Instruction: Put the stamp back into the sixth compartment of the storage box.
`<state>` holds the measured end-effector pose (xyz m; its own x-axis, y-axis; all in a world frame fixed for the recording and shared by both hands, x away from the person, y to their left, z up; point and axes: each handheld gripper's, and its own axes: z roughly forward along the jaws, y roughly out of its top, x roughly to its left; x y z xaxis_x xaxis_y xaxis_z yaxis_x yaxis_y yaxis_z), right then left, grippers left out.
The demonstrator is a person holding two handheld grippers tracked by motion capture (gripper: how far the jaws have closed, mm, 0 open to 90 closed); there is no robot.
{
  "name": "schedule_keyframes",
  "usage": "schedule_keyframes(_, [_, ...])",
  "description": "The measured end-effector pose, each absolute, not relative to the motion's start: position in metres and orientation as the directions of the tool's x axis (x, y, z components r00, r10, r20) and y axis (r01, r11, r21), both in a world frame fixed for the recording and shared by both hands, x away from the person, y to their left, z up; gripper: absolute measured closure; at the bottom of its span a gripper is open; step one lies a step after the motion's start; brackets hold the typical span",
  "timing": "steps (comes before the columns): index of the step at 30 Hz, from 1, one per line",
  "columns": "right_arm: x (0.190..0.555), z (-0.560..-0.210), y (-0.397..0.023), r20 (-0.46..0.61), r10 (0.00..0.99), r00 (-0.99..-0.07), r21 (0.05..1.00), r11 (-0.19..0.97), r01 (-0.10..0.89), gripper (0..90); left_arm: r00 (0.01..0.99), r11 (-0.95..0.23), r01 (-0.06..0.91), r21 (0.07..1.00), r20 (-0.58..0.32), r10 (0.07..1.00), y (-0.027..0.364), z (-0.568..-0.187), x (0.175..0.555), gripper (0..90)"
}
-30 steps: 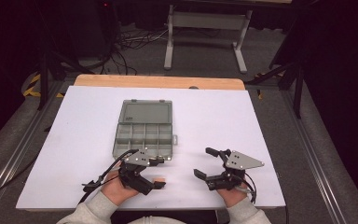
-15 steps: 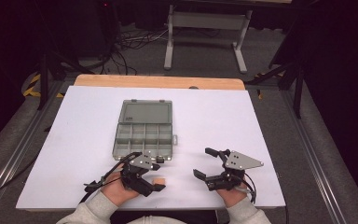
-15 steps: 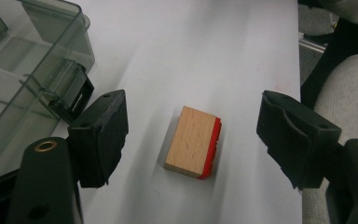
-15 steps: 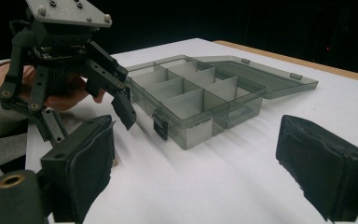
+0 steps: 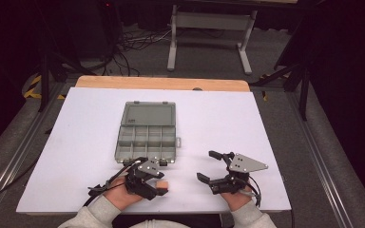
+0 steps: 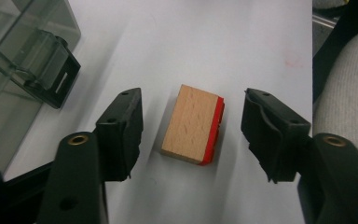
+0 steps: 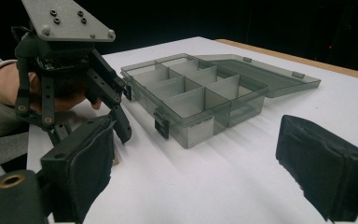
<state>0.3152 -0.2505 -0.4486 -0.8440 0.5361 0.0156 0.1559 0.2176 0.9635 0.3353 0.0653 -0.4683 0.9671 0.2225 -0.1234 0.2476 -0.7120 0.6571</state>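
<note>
From the high view, the left tool (image 5: 158,186) sat over a wooden block (image 5: 161,185) on the bench (image 5: 76,133), near the open organizer box (image 5: 146,133); the right tool (image 5: 208,166) gaped empty. In the left gripper view, the jaws, closing lately, flanked the block (image 6: 193,123) untouched; being skewed, it might twist away. In the right gripper view, the box (image 7: 200,100) stood apart.

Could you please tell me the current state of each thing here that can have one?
Compartment box: lid open, lying flat behind it; compartments look empty.
Wooden block: lying flat on the table, red edge to one side.
Left gripper: open around the block, jaws just closing, not touching it.
Right gripper: open, holding nothing.
</note>
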Motion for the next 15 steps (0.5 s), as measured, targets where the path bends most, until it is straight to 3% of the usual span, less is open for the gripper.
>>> schedule_keyframes(15, [0.3154,-0.4489,-0.2501,0.013,0.537,-0.843,0.962,0.223,0.157,12.3,0.975,-0.742,0.207,0.638,-0.07,0.212,0.0631,-0.4667,0.331,65.2])
